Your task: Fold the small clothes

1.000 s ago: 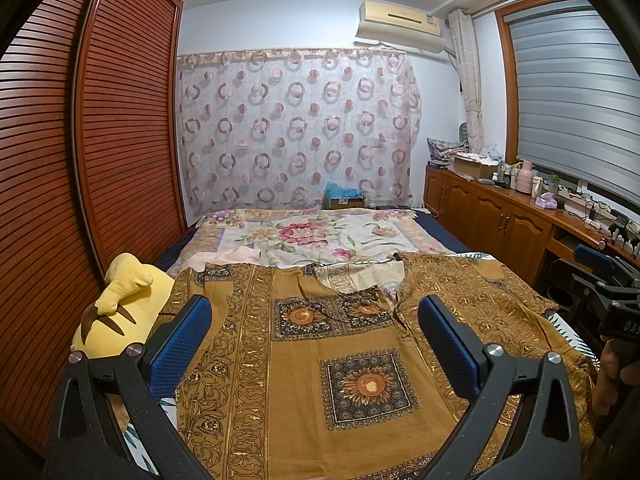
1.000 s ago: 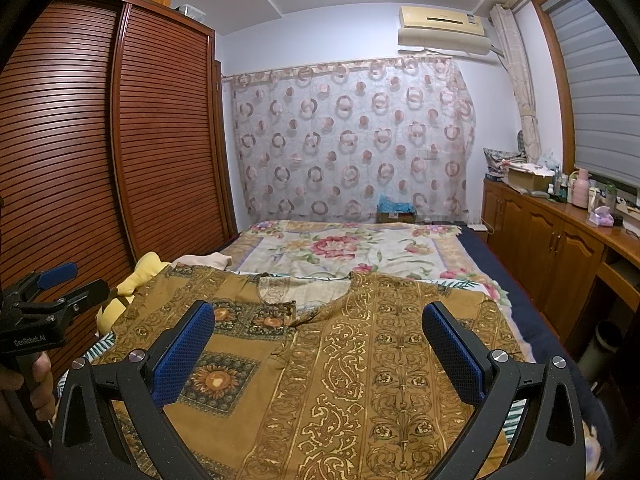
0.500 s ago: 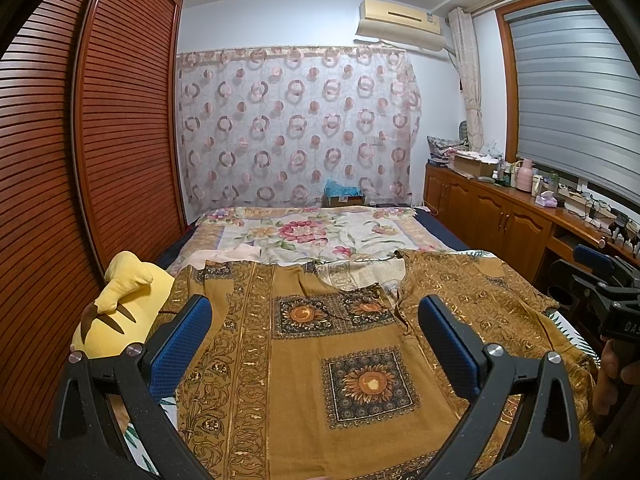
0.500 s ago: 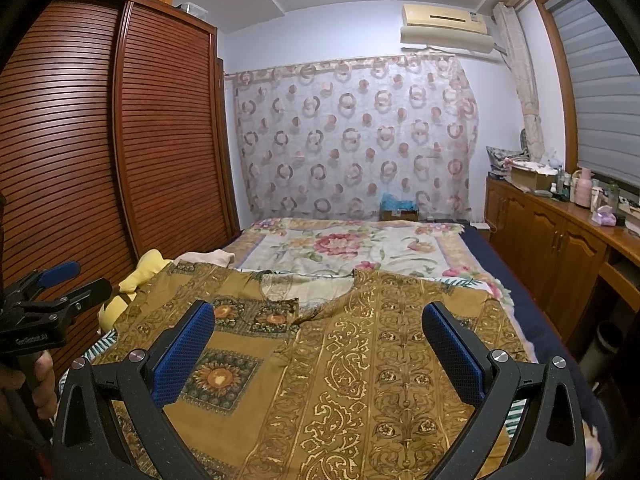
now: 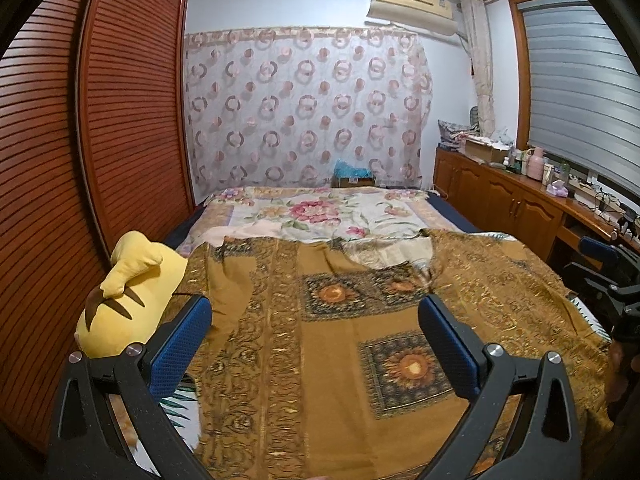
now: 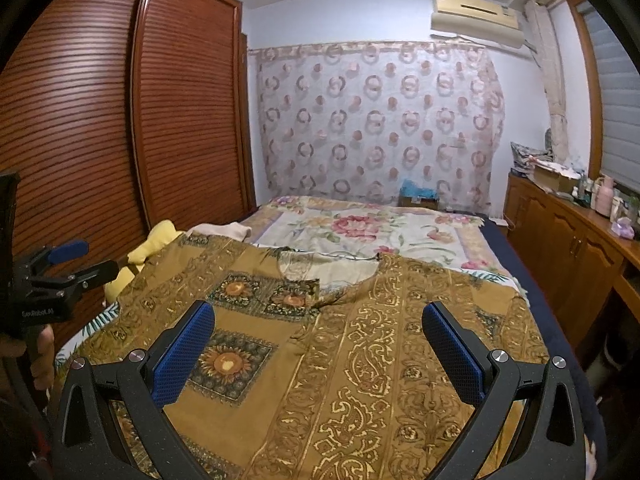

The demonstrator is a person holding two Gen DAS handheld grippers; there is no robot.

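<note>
I hold my left gripper [image 5: 316, 336] and right gripper [image 6: 318, 346] above the near part of the shirt [image 6: 320, 344], fingers spread wide on both, gripping nothing. The one shirt lies flat and unfolded across the near half of the bed [image 6: 372, 228], collar at the far side. Folding has not begun, I judge; next I must drop to an edge and pinch it. One yellow plush [image 5: 128, 300] sits left
</note>
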